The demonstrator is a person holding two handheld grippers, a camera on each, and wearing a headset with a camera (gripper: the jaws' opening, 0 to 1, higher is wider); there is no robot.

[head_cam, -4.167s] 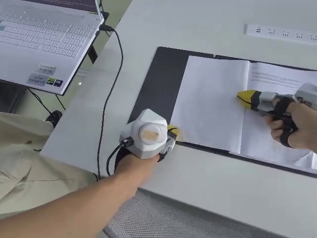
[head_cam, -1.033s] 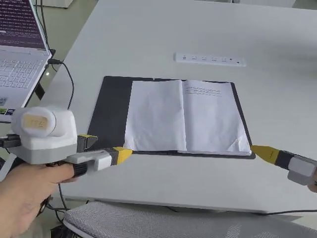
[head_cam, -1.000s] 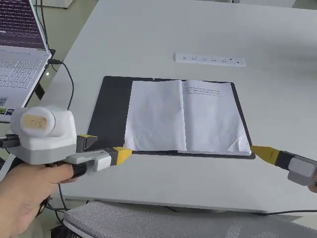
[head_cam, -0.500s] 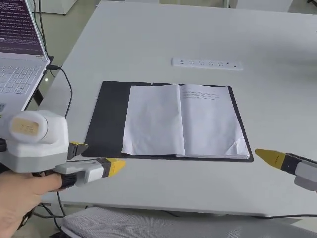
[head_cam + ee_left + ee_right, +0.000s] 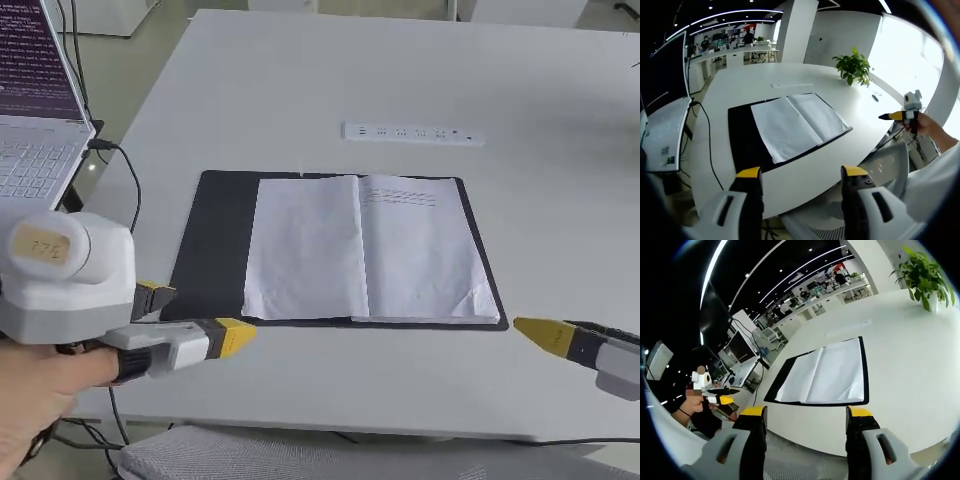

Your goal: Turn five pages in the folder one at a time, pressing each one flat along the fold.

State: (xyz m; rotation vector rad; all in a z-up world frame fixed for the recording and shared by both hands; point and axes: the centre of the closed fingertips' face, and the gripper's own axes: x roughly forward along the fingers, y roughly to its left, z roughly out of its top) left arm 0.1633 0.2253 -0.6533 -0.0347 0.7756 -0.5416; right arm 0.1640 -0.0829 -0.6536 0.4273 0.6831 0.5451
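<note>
My biggest worry is the whole folder point(image 5: 215, 240) skating over the smooth tabletop point(image 5: 400, 60) when a tool drags at a sheet. It lies open and flat mid-table with nothing pinning it, and both tools hang off the near edge, apart from it. Next, I could lift two sheets at once, since the right-hand stack's edges sit tight together, and its curled near corner point(image 5: 470, 300) could crease under a jaw. A lesser risk is the left tool point(image 5: 801, 172) snagging the cable point(image 5: 130, 190) close by. Its jaws are spread and empty, as are those of the right tool point(image 5: 807, 411). I count one tabletop, one folder, one laptop point(image 5: 30, 130), one power strip point(image 5: 412, 133), one cable and two tools.
</note>
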